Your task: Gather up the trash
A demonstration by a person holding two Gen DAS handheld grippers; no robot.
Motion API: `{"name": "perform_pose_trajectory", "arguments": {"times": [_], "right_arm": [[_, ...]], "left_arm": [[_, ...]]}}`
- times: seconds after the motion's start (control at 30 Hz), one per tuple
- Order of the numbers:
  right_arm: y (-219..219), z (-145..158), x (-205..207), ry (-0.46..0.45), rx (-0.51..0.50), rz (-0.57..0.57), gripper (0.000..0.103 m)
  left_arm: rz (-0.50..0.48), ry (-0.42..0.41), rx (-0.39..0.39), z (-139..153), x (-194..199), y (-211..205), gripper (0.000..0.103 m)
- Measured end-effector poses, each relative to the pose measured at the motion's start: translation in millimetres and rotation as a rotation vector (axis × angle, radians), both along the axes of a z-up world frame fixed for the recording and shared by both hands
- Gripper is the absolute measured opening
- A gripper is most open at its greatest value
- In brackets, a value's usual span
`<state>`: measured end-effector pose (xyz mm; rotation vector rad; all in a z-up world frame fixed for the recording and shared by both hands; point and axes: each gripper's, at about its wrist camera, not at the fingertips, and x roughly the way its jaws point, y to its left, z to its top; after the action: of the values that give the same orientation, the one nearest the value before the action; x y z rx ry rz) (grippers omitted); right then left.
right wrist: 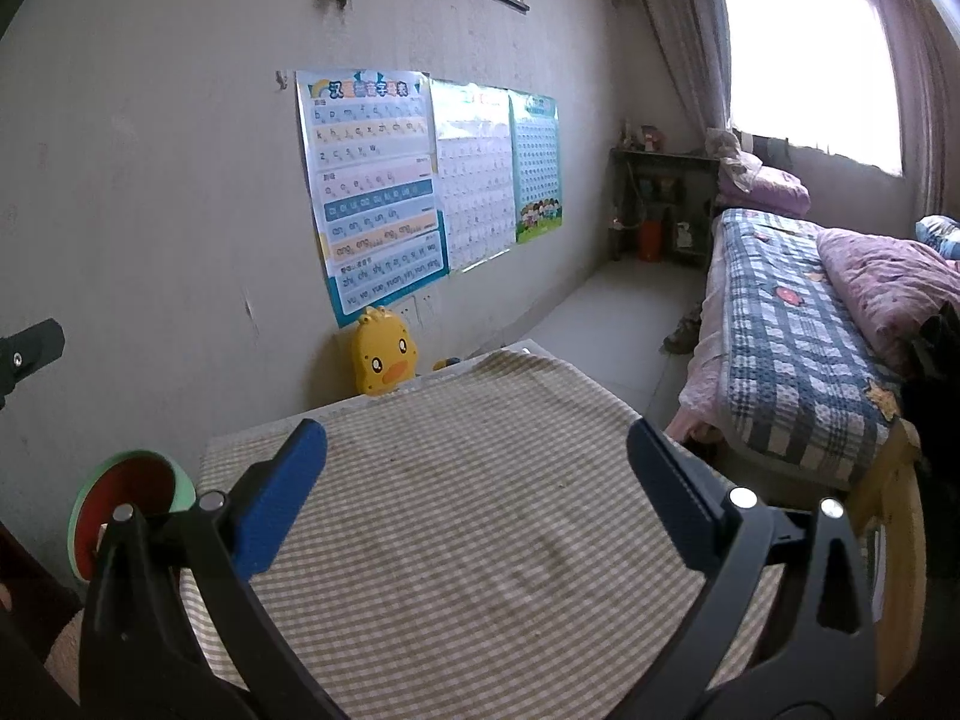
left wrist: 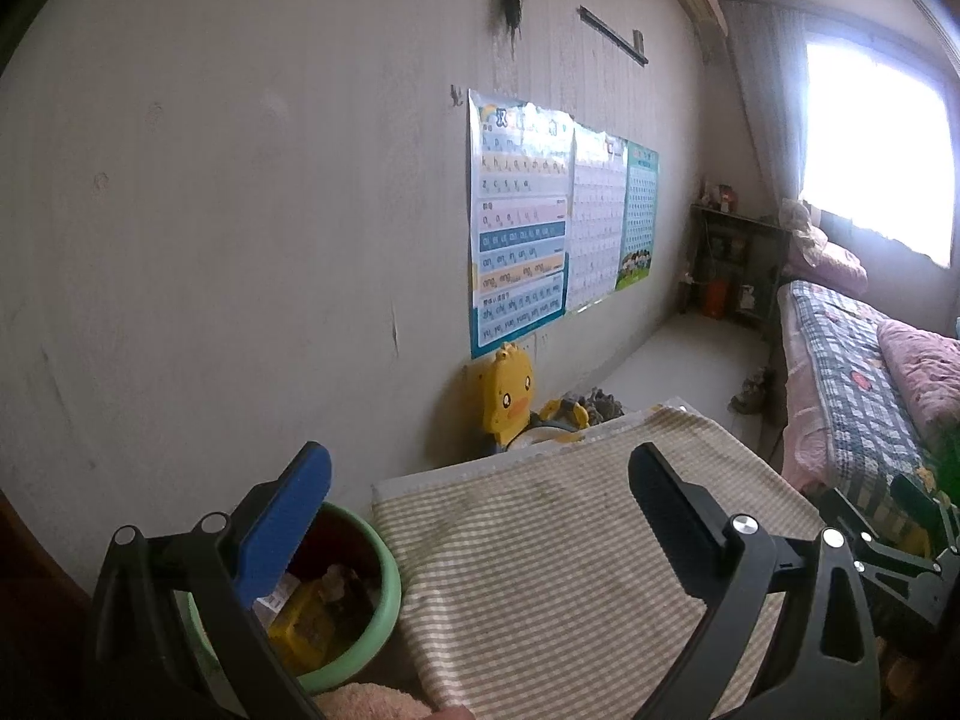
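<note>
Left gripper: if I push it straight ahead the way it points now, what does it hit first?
Probably nothing at once. The left gripper, open, points over the checked tablecloth; past its far edge comes open floor, then the wall. Depth is unclear.

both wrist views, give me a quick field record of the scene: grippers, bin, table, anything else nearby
left gripper: open, empty, above the table's left side
right gripper: open, empty, above the table
bin: green rim, left of the table, holds yellow packaging and other trash
table: checked cloth, no loose trash visible on it
duck toy: yellow, against the wall behind the table
bed: right of the table, plaid cover
</note>
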<state>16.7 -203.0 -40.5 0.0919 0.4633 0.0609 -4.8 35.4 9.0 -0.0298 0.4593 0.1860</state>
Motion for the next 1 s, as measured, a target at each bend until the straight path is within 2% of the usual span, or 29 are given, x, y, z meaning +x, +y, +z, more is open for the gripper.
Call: {"name": "perform_pose_trajectory", "arguments": {"times": [1.0], "right_arm": [[-0.1,-9.9,5.0,0.041,0.001,0.001,0.099]], "left_arm": [[-0.006,0.007,-0.002,-2.2,0.2,-1.6,0.095]]}}
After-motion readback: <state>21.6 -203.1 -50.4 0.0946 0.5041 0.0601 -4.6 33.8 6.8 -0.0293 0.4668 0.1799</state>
